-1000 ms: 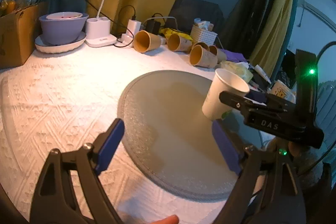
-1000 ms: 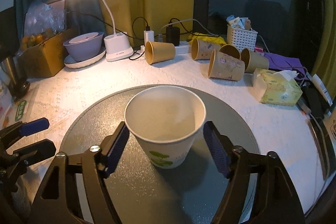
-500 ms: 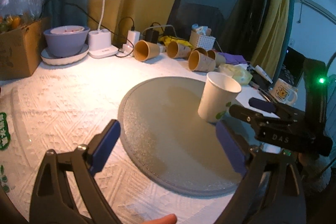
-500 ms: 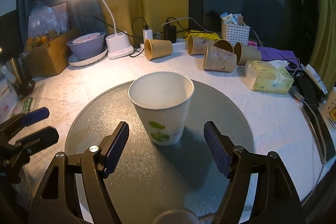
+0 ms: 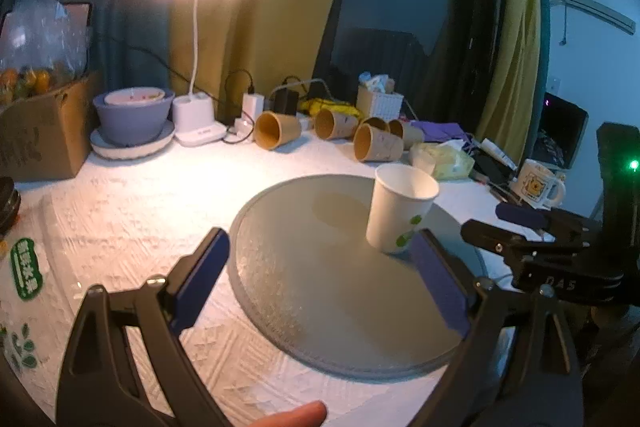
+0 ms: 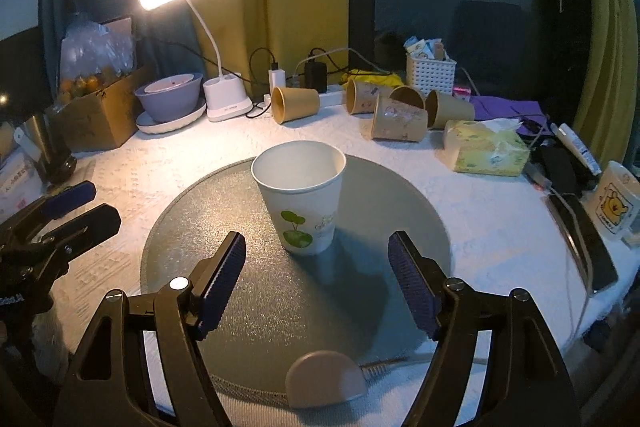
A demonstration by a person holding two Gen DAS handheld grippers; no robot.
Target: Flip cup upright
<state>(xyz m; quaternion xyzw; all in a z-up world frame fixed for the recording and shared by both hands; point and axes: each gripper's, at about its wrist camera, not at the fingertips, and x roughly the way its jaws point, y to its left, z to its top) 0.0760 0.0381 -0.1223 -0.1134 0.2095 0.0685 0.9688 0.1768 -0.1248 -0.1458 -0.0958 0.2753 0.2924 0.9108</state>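
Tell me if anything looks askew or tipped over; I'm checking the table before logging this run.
The white paper cup with the green leaf print stands upright on the round grey glass plate, free of both open grippers. Behind it, several brown paper cups lie on their sides on the white tablecloth. No spill shows.

The white paper cup with a green leaf print (image 6: 301,201) stands upright on its base, its open mouth facing up and its inside plain white and bare. It widens from a narrow foot to a rolled rim. The leaf print sits low on the wall. The cup rests on the round grey frosted-glass disc (image 6: 240,307), a little behind the disc's middle in the right wrist view, and nothing touches it.
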